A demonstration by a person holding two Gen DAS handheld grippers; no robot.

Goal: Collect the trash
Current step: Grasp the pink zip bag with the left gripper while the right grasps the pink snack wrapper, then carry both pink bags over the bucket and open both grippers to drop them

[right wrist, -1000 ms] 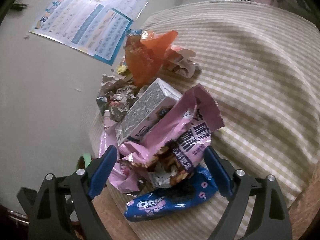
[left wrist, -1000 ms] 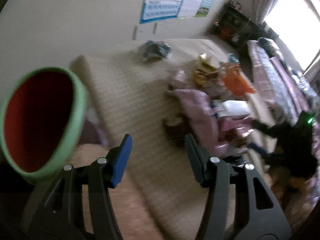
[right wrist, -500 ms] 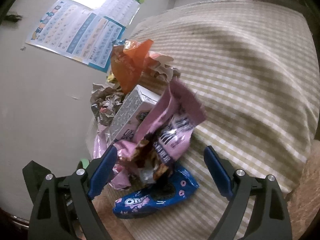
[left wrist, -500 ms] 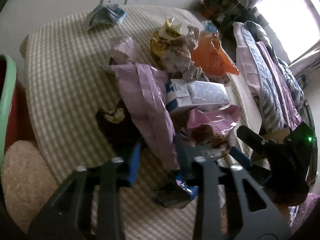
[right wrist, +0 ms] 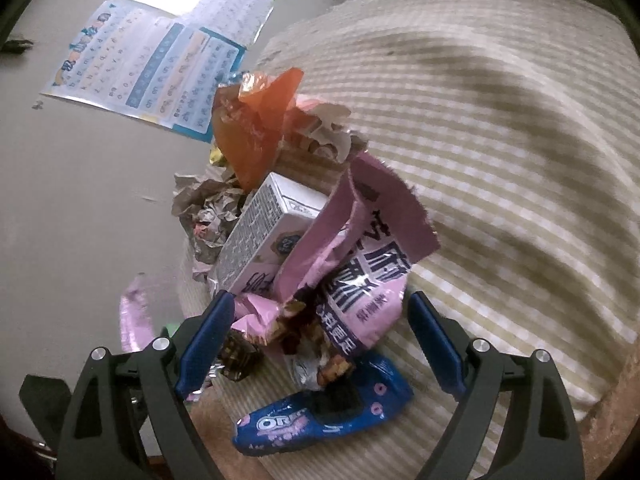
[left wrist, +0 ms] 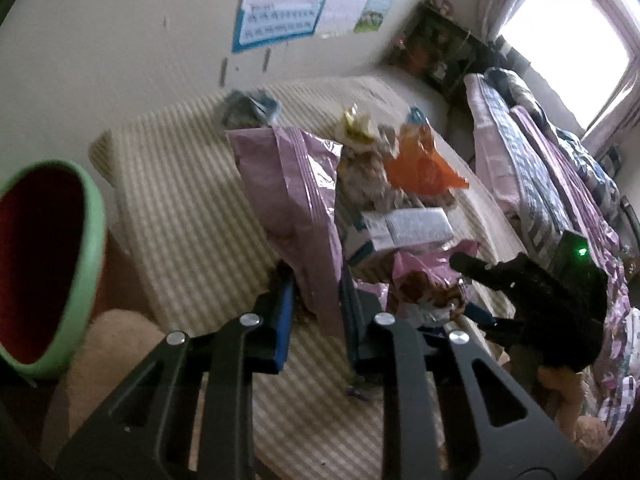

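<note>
1. Your left gripper (left wrist: 316, 312) is closing on the purple bag (left wrist: 296, 200).
2. Your right gripper (right wrist: 320, 340) gapes around the pink wrapper (right wrist: 360, 280).
3. Bin (left wrist: 90, 240) at left: contents unseen.

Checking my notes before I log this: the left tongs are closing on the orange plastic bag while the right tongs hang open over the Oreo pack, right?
Not the orange plastic bag. The left wrist view shows the left tongs closing on the long pink wrapper. The right tongs do hang open over the Oreo pack.
</note>
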